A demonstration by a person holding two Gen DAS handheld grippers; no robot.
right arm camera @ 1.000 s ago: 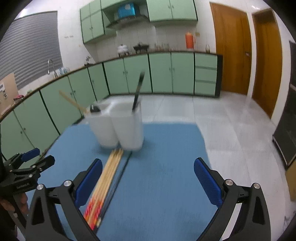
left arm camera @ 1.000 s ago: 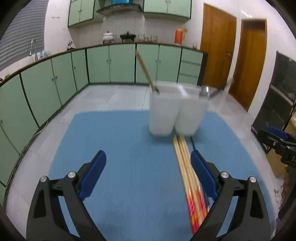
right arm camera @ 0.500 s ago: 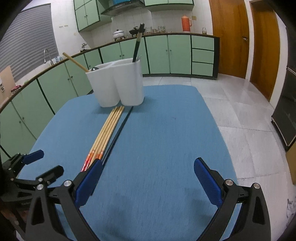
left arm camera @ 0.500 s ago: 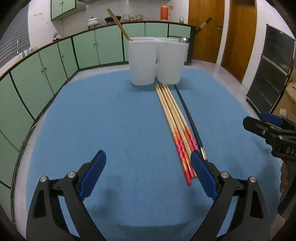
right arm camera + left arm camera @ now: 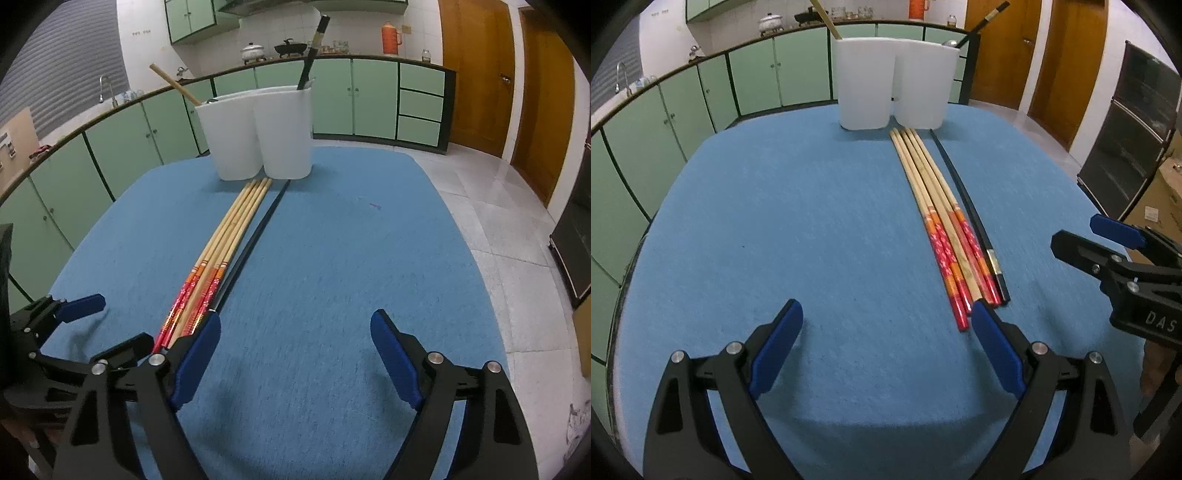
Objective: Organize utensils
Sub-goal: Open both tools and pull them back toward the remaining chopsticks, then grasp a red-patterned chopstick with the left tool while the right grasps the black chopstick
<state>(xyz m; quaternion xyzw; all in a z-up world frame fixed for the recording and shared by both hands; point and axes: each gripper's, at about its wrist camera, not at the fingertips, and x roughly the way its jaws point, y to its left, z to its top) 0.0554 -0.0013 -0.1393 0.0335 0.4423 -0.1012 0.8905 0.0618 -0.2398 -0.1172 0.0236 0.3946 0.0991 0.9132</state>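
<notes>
Pale green kitchen cabinets are curving along the back of both views, with wooden doors standing at the upper right. Filling the middle of each frame is a blue cloth-covered surface.

Toward the top centre, a white two-compartment utensil holder is standing upright on the cloth. One wooden chopstick is leaning out of its left compartment, and one black chopstick is leaning out of its right compartment.

Four bamboo chopsticks with red and orange patterned ends are lying side by side on the cloth, running from the foot of the holder down toward the lower centre. Just beside them, on their right, a single black chopstick is lying parallel to them.

At the bottom of the left wrist view, the left tool is hovering over the cloth with its blue pads spread wide and nothing between them; its right pad is sitting just by the red tips.

At the bottom of the right wrist view, the right tool is also spread apart and gripping nothing, though its jaws have just been closing a little. Its left pad is sitting close to the near ends of the chopsticks.
</notes>
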